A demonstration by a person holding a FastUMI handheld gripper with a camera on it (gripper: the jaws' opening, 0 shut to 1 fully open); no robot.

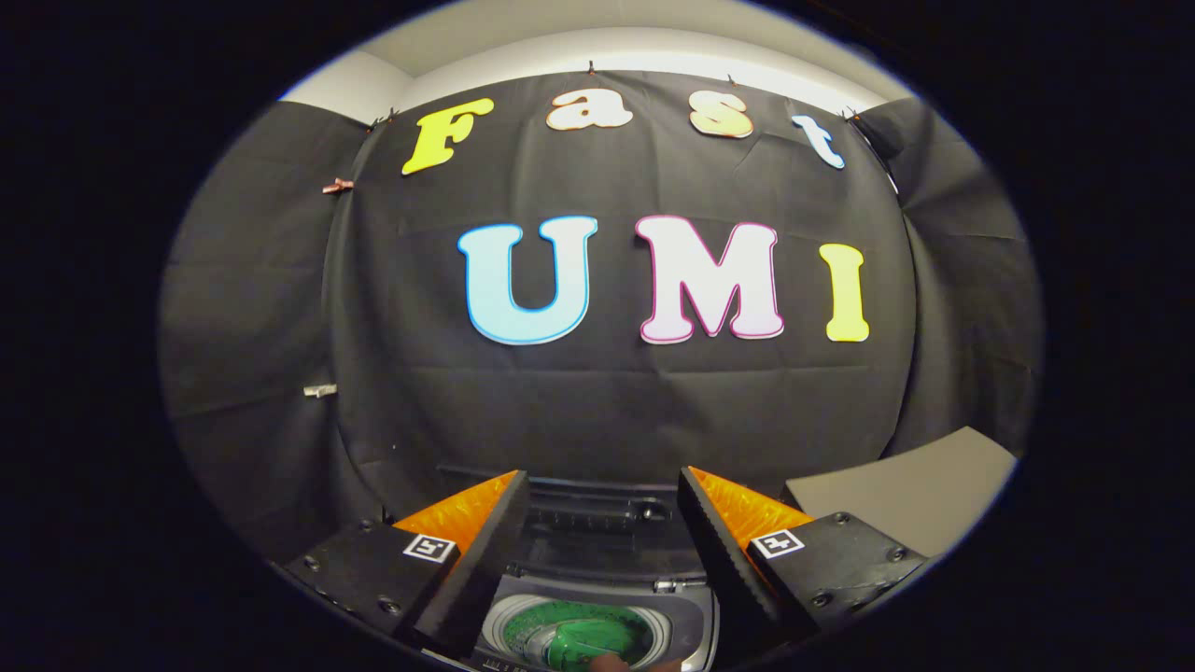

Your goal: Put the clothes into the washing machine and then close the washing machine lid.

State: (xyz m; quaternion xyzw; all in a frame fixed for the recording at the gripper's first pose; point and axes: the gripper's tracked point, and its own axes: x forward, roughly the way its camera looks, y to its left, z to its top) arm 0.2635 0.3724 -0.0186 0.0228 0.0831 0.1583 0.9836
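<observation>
The claw (602, 485) hangs over a small top-loading washer (597, 597), its two fingers spread wide apart with nothing between them but air. It is released, gripping nothing. Each finger carries a small square marker on its upper face.

Down between the fingers, and below their tips, the washer's round drum (579, 635) stands open. Inside it lies something green (583, 639), which looks like the clothes already dropped in, though it is crumpled and too small to make out clearly. A pale ring runs around the drum's mouth. At the near edge of the opening a small rounded brownish shape (611, 661) shows; I cannot tell what it is.

The lid (597, 518) is up, raised at the back of the washer just beyond the drum, dark and seen between the fingertips. A short metal hinge piece (679, 585) sits at the rear right of the opening.

To the right of the right finger, a grey worktop (901, 490) corner juts in, well apart from the washer. Behind everything hangs the black cloth (597, 401) wall, held up by a few clips (338, 186).
</observation>
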